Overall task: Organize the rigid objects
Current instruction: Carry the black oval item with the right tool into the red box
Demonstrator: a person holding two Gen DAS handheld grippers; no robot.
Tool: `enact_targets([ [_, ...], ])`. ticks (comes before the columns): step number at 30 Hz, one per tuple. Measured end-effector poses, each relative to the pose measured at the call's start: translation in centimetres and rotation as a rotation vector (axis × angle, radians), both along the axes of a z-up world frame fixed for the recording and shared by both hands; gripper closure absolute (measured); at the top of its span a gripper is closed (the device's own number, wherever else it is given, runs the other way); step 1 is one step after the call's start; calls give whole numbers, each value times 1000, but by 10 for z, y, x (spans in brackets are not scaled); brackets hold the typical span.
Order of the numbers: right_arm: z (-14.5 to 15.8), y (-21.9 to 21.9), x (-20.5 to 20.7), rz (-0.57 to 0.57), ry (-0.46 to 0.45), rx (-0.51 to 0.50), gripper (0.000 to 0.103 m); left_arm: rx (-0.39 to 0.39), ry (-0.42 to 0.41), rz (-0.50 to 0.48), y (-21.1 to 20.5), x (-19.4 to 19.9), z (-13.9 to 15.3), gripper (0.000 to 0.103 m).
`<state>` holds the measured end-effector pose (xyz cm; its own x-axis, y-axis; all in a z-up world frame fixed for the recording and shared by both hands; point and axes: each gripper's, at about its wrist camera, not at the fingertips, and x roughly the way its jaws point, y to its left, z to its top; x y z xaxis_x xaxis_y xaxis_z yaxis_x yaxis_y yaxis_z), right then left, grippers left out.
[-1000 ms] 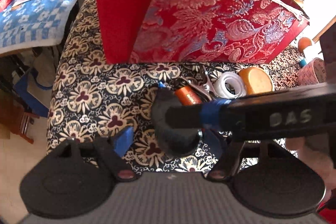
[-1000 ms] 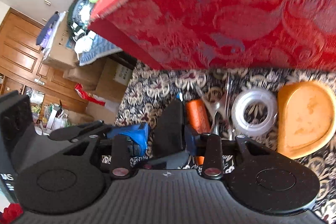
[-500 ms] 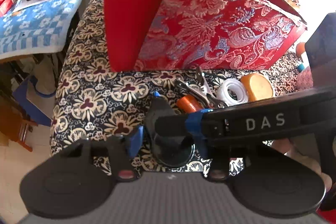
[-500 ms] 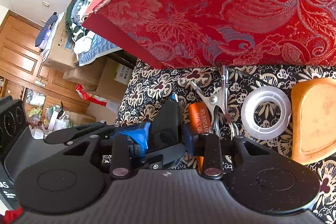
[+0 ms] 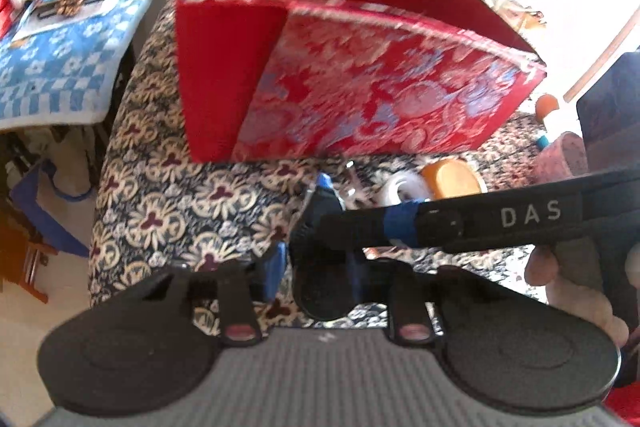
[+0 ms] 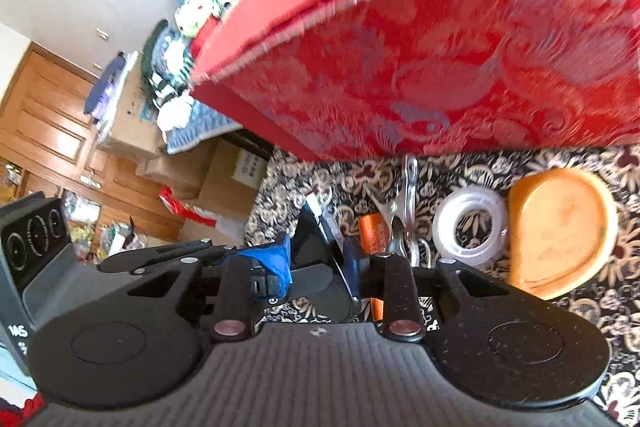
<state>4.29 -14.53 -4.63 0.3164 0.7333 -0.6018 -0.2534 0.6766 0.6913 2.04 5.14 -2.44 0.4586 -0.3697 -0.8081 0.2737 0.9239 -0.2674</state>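
Observation:
A black object with a rounded end (image 5: 320, 291) stands on the patterned cloth (image 5: 168, 211), in front of the red brocade box (image 5: 380, 95). My left gripper (image 5: 316, 267) is closing on its lower part, and the blue-taped pads touch both sides. My right gripper (image 6: 318, 263) reaches in from the right of the left wrist view. Its jaws are closing on the same black object (image 6: 320, 251), with the pads against it. Just right of it lie an orange cylinder (image 6: 374, 231), metal clips (image 6: 404, 211), a clear tape roll (image 6: 470, 231) and an orange teardrop case (image 6: 560, 235).
The red box (image 6: 460, 47) stands open-topped close behind the small items. The cloth-covered table drops off at its left edge (image 5: 100, 227). A blue checked table (image 5: 60, 67) and cardboard boxes (image 6: 224, 171) stand beyond. A pink container (image 5: 560, 159) is at the far right.
Both pairs of jaws have narrowed from wide apart to touching the black object. The right gripper has shifted slightly, and the red box looks blurred in both views.

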Motion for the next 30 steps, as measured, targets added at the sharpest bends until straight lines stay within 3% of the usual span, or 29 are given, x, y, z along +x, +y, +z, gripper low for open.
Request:
enact_targets([
  [11, 23, -39, -19, -131, -112, -30, 103, -25, -73, -110, -32, 5, 23, 85],
  [20, 61, -66, -30, -226, -226, -40, 103, -56, -177, -202, -60, 10, 58, 85],
  [30, 139, -71, -11, -227, -468, -44, 103, -70, -420, -228, -71, 22, 137, 85],
])
